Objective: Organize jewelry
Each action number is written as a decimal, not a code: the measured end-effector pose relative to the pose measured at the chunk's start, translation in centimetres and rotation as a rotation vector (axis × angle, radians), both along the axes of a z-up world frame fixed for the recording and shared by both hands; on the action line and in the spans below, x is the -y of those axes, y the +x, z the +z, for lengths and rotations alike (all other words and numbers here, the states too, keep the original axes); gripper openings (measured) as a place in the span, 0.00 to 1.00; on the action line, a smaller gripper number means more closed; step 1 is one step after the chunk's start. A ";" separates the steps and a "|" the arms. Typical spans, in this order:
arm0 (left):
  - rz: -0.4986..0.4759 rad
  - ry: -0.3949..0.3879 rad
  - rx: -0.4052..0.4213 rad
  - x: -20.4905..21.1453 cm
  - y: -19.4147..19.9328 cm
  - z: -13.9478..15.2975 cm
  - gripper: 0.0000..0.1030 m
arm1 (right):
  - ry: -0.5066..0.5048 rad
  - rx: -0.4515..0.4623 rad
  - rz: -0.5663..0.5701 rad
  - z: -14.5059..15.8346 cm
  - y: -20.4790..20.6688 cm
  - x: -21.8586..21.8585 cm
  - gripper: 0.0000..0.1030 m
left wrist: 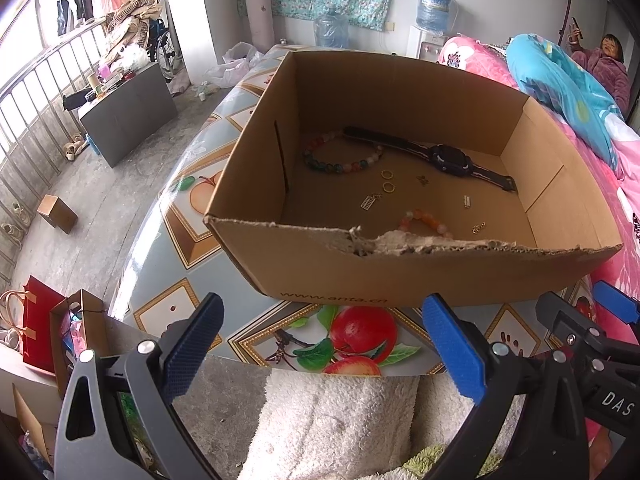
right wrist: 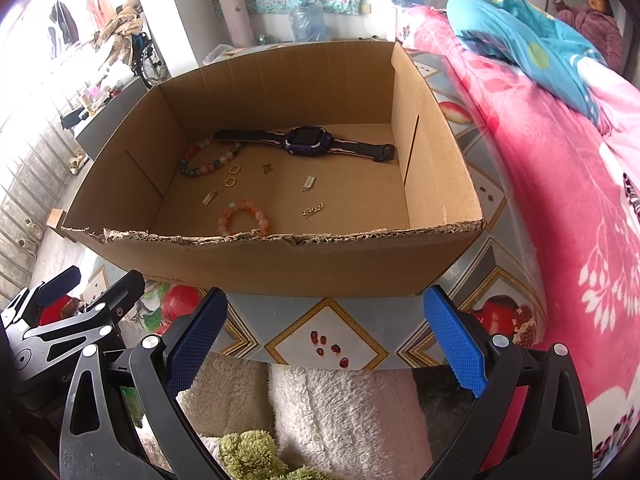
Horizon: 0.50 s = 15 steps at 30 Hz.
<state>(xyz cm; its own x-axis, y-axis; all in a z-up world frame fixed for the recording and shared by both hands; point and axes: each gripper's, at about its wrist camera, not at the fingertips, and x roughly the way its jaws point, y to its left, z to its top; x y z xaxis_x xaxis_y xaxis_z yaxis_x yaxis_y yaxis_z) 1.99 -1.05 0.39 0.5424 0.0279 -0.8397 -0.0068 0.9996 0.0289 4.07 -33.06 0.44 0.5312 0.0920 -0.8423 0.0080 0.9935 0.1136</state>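
Open cardboard box [left wrist: 400, 268] sitting on a fruit-print table [left wrist: 248, 336], near wall torn ragged along its top edge, beside a pink blanket [right wrist: 560, 200]. Left gripper [left wrist: 328, 344] held low in front of the box, blue pads spread wide apart, nothing between them, short of the near wall. Right gripper [right wrist: 332, 336] likewise poised before the box, pads wide apart and empty, above the table edge. Seen at the lower right corner of the left view, the right gripper just beside the left. On the box floor, loose and apart: dark watch [right wrist: 306, 142] lying flat along the far side, strap stretched out to both sides; multicoloured bead bracelet [right wrist: 208, 158] at the far left, one end of the strap touching or overlapping it; two gold rings [right wrist: 232, 176] just beside that bracelet, one behind the other; small dark charm [right wrist: 267, 168] near the middle; small gold bar pendant [right wrist: 211, 197] toward the left; second bar pendant [right wrist: 309, 184] toward the right; short chain piece [right wrist: 313, 211] nearer the front right; orange-pink bead bracelet [right wrist: 244, 216] close against the torn near wall, partly hidden by it. White fluffy towel [right wrist: 320, 412] below both grippers, under the table edge.
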 end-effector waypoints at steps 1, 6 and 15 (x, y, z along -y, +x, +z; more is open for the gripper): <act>0.000 0.001 0.000 0.0 0.0 0.0 0.95 | 0.000 0.001 -0.001 0.0 0.0 0.0 0.92; 0.001 0.000 0.000 0.0 0.0 0.0 0.95 | -0.001 -0.003 -0.004 0.0 0.0 0.0 0.92; 0.001 0.000 0.000 0.0 0.0 0.0 0.95 | -0.001 -0.003 -0.004 0.0 -0.1 -0.1 0.92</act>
